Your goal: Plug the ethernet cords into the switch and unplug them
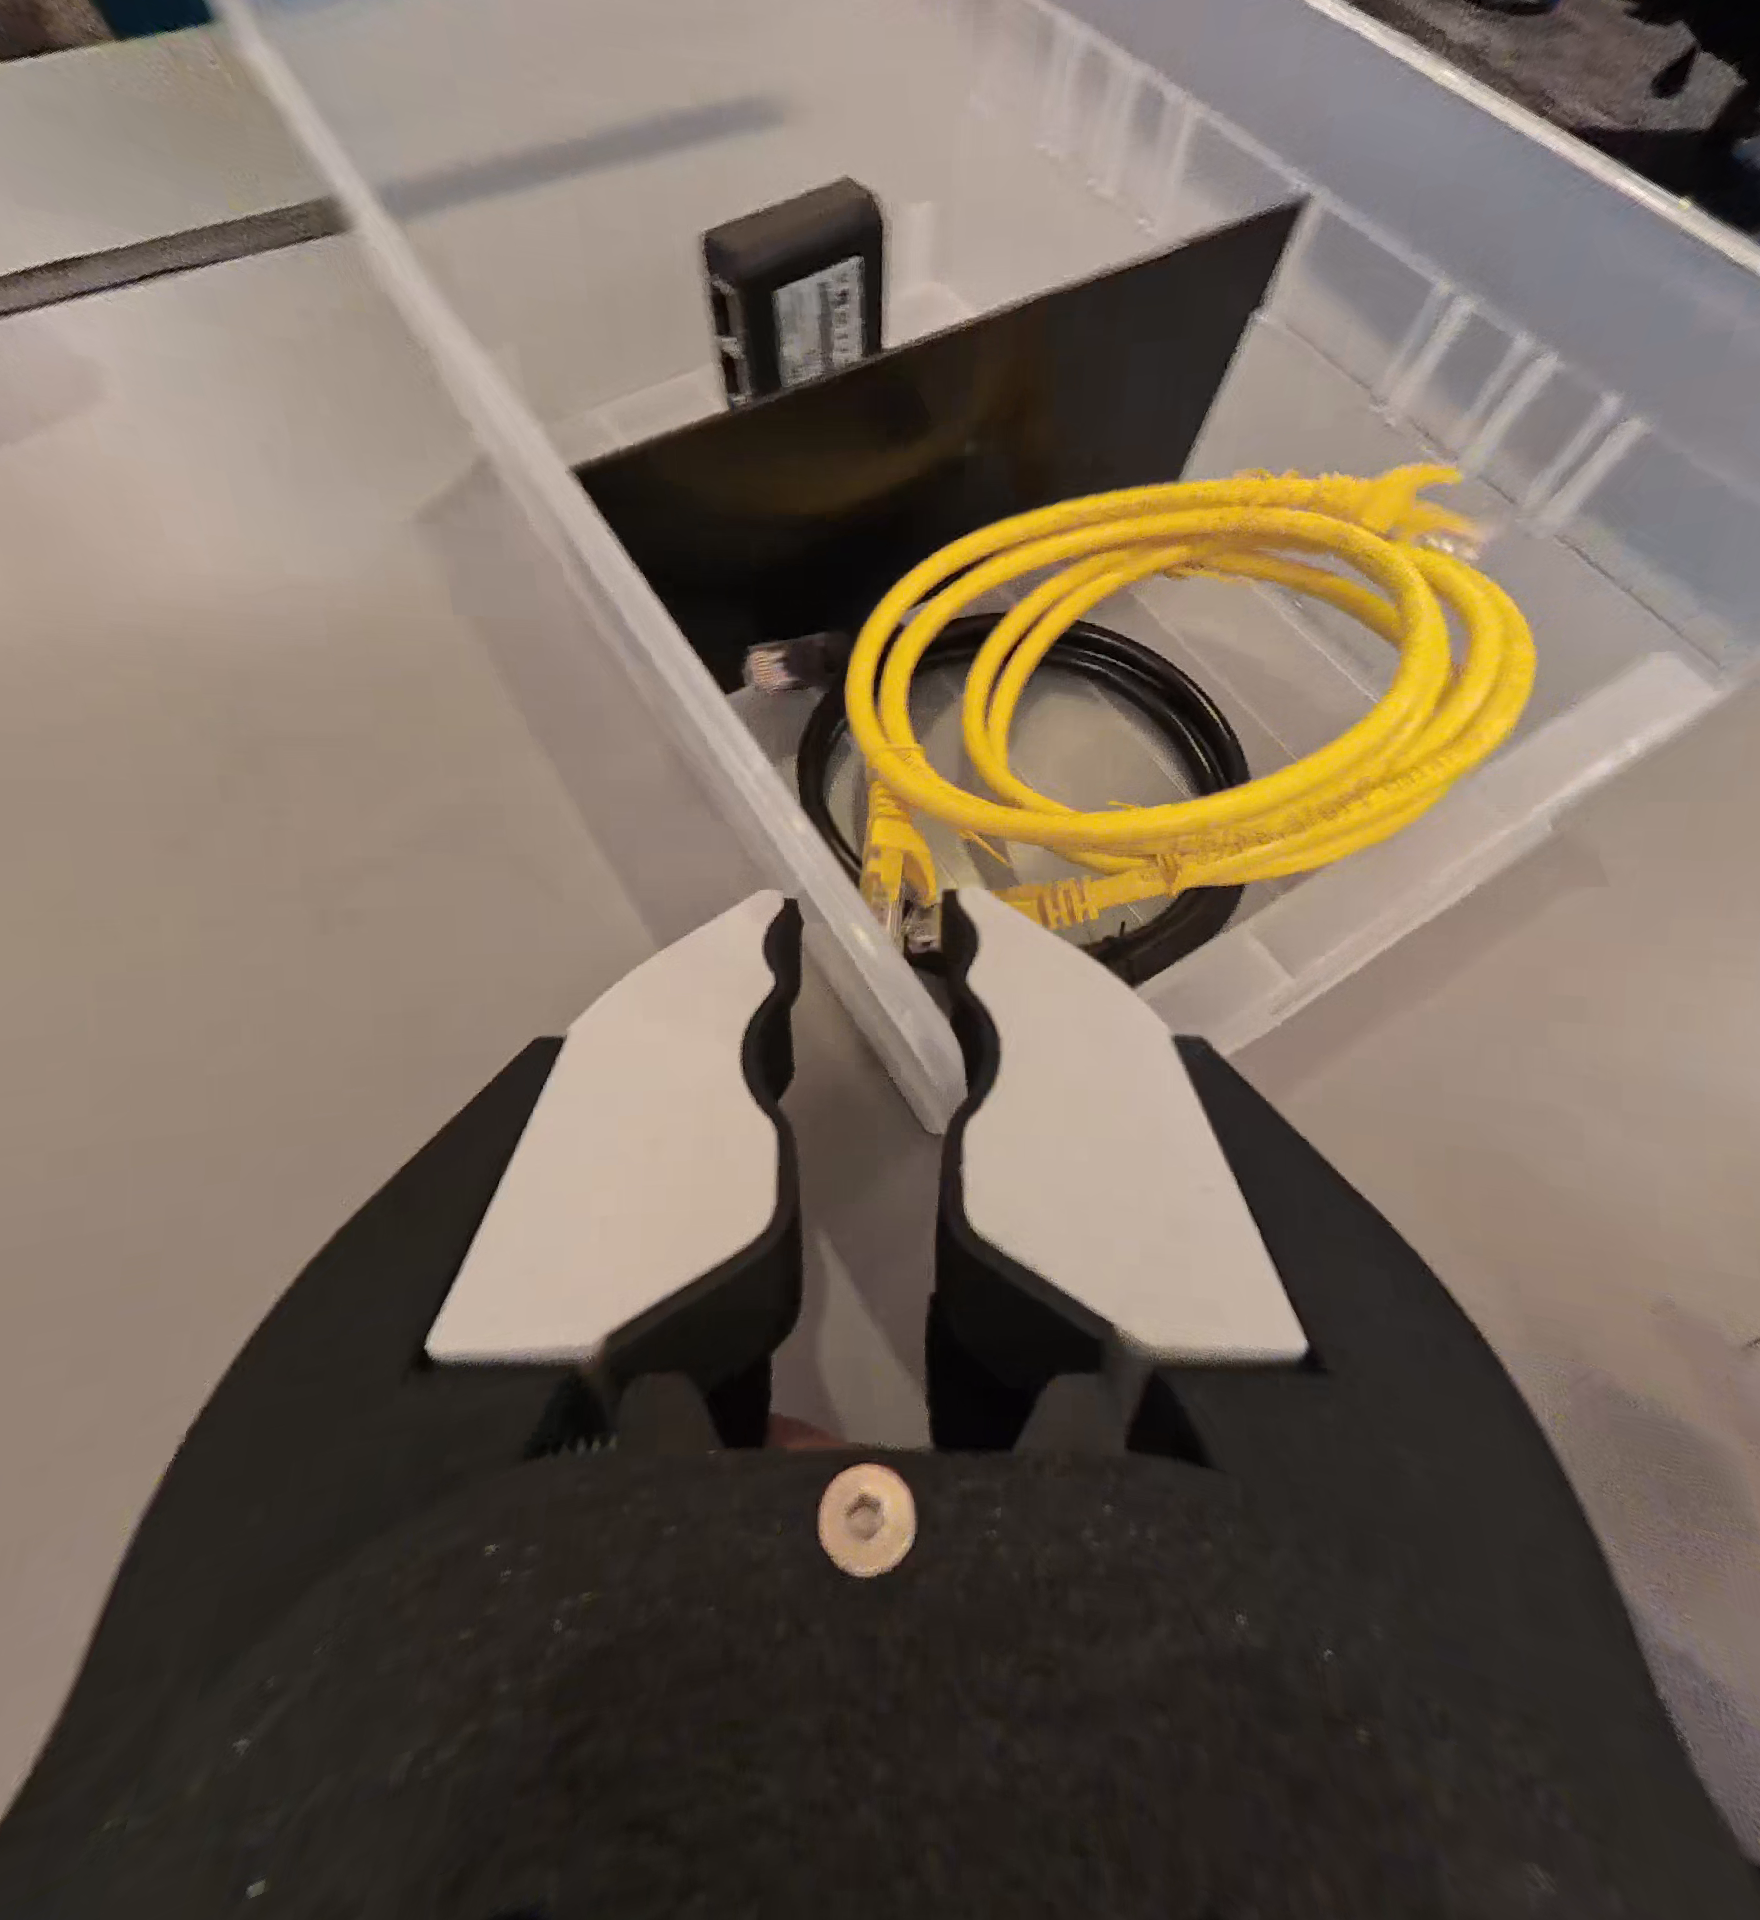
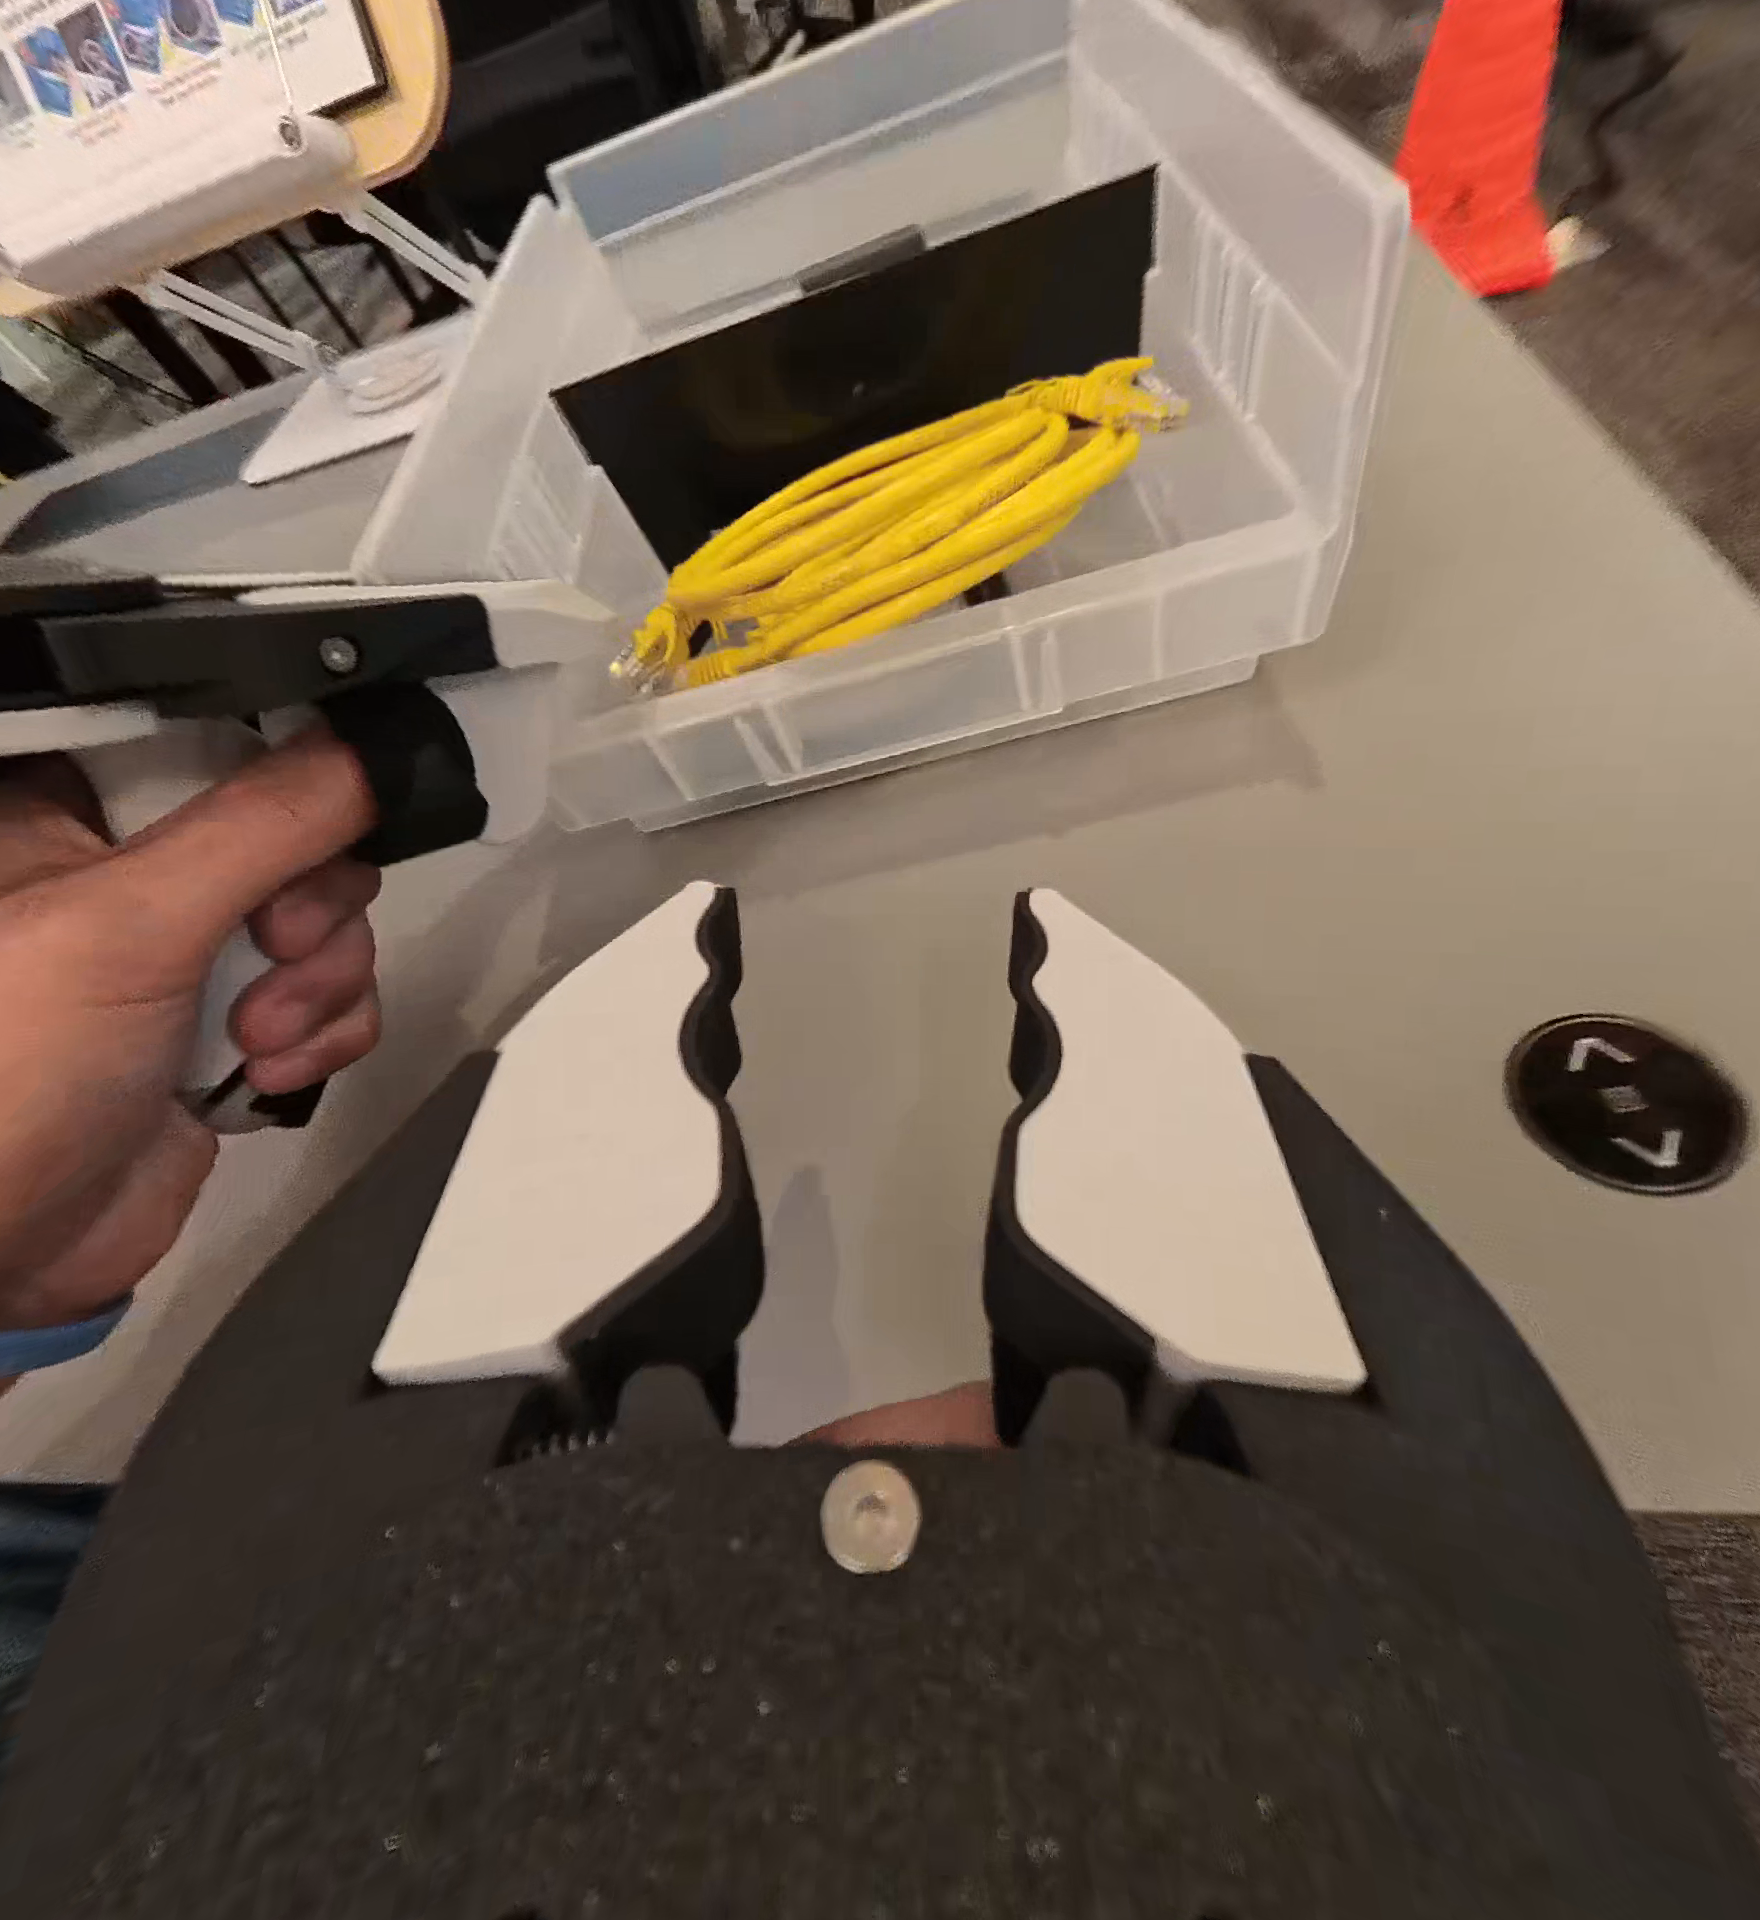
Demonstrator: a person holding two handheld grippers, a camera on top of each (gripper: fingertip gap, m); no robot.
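A: Left gripper (image 1: 871, 920): jaws narrowed, straddling the near corner of the clear bin (image 1: 647, 644). Left finger outside the wall, right finger (image 1: 1047, 997) inside. Whether the pads press on the wall, I cannot tell.

B: Cords?

A: Yellow cords (image 1: 1198, 675) coiled in the bin's near compartment. Two plugs (image 1: 897, 883) hang down just beyond the fingertips, by the right finger; contact unclear. A third plug lies sideways next to them. Coil's long axis runs near-left to far-right, far plugs pointing right. A black cord (image 1: 1208, 727) is coiled underneath.

B: Right gripper?

A: Right gripper (image 2: 874, 914): jaws open, nothing between them, over bare table (image 2: 1271, 852), well short of the bin.

B: Switch?

A: Black box (image 1: 798, 281) upright behind the black divider (image 1: 959, 436), far compartment, ports facing left.
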